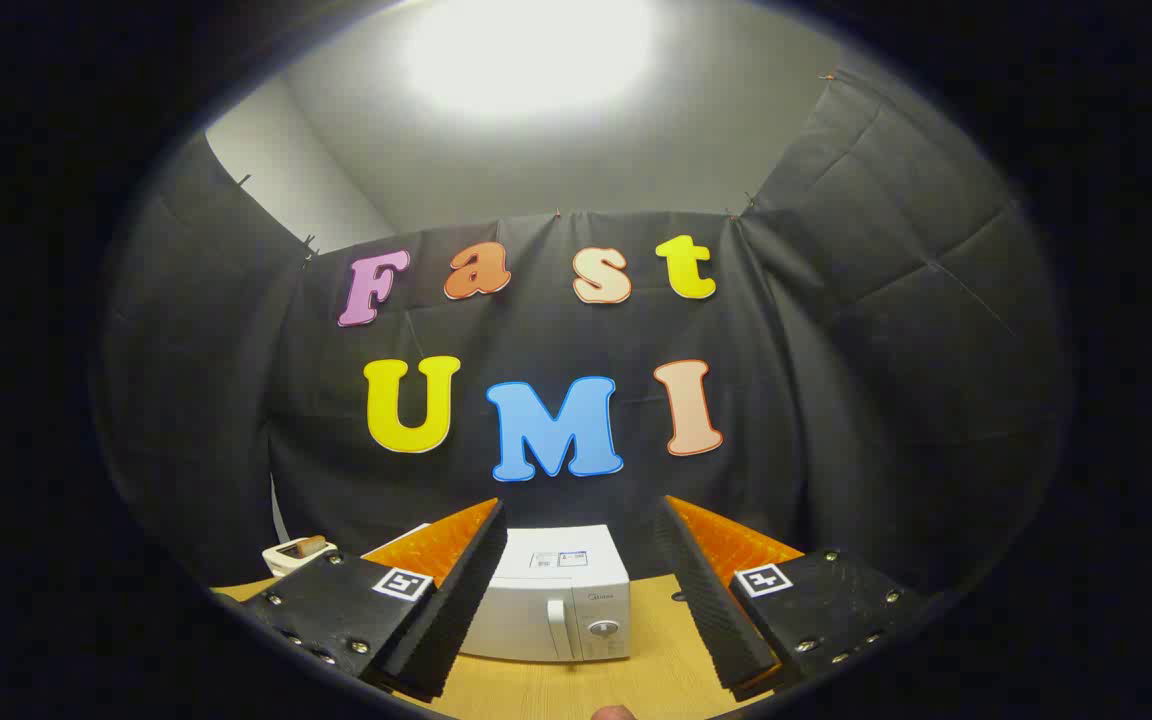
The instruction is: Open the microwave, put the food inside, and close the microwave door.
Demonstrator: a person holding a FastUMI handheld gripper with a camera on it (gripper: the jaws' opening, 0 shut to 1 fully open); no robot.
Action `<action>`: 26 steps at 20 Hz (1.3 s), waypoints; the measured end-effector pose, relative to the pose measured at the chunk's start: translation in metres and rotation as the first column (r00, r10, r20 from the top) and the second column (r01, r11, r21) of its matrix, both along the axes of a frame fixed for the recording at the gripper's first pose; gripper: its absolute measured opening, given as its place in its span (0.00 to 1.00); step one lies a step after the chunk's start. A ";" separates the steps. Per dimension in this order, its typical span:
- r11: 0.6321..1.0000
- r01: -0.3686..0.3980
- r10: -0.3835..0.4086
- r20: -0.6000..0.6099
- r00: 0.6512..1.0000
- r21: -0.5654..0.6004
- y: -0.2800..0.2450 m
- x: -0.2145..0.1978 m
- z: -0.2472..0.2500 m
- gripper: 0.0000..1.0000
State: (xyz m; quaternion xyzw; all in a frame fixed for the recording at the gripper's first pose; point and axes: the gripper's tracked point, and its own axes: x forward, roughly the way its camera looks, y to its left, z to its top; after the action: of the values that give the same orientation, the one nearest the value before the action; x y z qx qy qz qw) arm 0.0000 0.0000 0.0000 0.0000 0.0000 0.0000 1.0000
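Note:
A white microwave (558, 595) stands on the wooden table (576, 685), its door shut, with a vertical handle and a round knob on the front right. It sits beyond my gripper (581, 530), framed between the two fingers. The fingers stand wide apart and hold nothing. To the left, past the left finger, a small white dish (294, 553) carries a brownish piece of food (308, 545).
Black cloth walls close the booth behind the microwave and on both sides. Bare table wood lies in front of the microwave and to its right. A fingertip of a person's hand (616, 712) shows at the near table edge.

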 end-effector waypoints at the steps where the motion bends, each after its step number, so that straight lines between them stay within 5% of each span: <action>1: 1.000 -0.007 0.007 -0.002 1.000 -0.010 0.003 0.001 -0.001 0.94; 11: 0.991 -0.092 0.088 -0.038 0.995 -0.096 0.030 0.009 -0.016 0.95; 26: 0.994 -0.106 0.105 -0.047 0.993 -0.012 0.029 0.031 -0.045 0.94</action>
State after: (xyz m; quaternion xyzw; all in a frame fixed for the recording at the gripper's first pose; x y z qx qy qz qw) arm 0.0313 0.0286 -0.0448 -0.0072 0.0229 0.0527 0.9983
